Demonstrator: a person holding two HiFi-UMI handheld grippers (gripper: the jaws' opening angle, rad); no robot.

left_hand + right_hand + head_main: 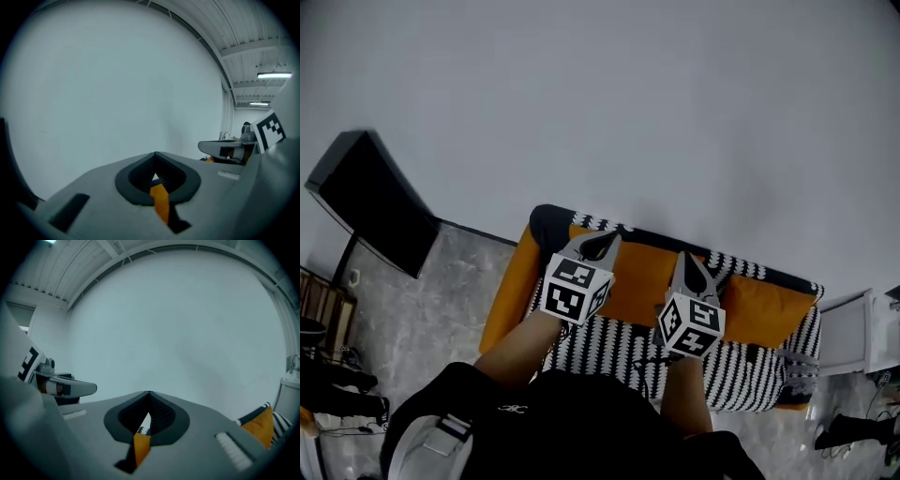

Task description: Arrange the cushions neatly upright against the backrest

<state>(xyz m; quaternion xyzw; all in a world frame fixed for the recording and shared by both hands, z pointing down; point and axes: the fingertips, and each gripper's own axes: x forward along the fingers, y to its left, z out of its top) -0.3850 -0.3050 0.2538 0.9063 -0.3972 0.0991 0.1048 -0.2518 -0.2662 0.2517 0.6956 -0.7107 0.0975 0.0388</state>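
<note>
Left tool (602, 244), right tool (691, 265) closed; orange cushions (648, 279) on sofa (508, 289).

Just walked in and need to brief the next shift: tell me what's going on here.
A person stands at an orange sofa with a black-and-white striped seat cover, one hand-held gripper in each hand. The left hand-held gripper and the right hand-held gripper are both held up over the seat, jaws shut and holding nothing, pointing toward the plain white wall. The orange fabric cushions appear to lean along the striped backrest.
</note>
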